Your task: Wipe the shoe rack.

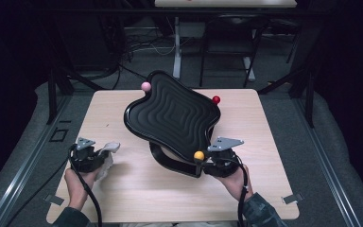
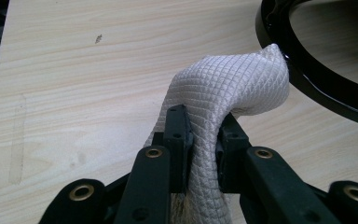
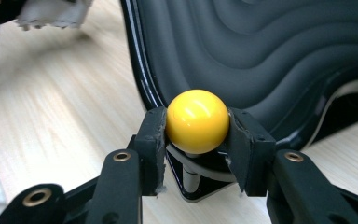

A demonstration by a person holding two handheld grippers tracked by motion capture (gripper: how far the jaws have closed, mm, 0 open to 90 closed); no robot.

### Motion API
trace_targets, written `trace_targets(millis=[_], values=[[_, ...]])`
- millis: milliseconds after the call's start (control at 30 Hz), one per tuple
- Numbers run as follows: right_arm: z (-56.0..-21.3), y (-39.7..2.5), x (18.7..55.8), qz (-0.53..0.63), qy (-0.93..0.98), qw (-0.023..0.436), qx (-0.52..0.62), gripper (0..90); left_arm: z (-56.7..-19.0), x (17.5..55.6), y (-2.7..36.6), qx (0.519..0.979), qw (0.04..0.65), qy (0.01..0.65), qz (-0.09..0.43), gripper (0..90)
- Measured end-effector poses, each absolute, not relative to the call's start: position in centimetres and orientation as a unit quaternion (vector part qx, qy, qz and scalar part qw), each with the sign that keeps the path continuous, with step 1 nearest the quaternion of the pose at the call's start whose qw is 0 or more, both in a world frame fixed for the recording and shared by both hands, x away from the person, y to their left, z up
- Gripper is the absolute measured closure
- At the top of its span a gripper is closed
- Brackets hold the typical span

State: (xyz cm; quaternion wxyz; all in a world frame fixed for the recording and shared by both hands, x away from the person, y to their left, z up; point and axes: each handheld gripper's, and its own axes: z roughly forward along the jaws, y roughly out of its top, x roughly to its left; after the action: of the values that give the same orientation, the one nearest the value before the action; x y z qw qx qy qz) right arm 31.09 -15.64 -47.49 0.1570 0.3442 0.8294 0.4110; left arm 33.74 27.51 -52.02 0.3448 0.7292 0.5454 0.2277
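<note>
**A:** ok, nearest edge first. What's being held where?

**B:** At the near left of the wooden table, a white quilted cloth is pinched between the jaws of the left gripper. The jaws are clamped onto it, and the fabric is seen bunched up above them and hanging below. It's kept just above the tabletop, a bit left of the tray's black ring base.

**A:** And the right side?

**B:** The right gripper is closed on a yellow ball knob, which is squeezed from both sides. The knob is mounted on a short stem at the near corner of the black wavy tray.

**A:** Anything in the tray?

**B:** Nothing can be made out in it, just the ridged concentric pattern on its surface. The tray is tilted, with the near right corner lower and the far side raised, and it's carried on the ring base near the middle of the table.

**A:** Farther back?

**B:** A pink knob is seen at the far left corner of the tray and a red knob at the far right. Beyond the table, cables and black frame legs are visible on the floor.
</note>
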Motion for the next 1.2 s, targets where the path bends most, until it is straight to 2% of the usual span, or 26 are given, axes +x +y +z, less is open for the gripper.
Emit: trace_targets(millis=[200,667,767,867,1200], values=[[-47.8,-16.6,31.6,0.418,0.814,0.163,0.368,57.1,-52.0,33.8,27.5,0.730,0.344,0.544,0.228,77.6],[-47.9,-14.8,31.4,0.418,0.775,0.234,0.411,49.0,-52.0,33.8,27.2,0.734,0.343,0.540,0.228,77.3],[-47.9,-14.8,31.3,0.413,0.773,0.239,0.417,50.2,-52.0,33.8,27.2,0.734,0.343,0.540,0.227,77.3],[-48.0,-15.0,31.4,0.410,0.769,0.249,0.423,58.6,-52.1,33.8,27.3,0.734,0.342,0.541,0.227,77.3],[-47.9,-16.4,32.6,0.417,0.796,0.235,0.370,60.0,-52.0,33.8,27.2,0.736,0.343,0.539,0.227,77.3]])
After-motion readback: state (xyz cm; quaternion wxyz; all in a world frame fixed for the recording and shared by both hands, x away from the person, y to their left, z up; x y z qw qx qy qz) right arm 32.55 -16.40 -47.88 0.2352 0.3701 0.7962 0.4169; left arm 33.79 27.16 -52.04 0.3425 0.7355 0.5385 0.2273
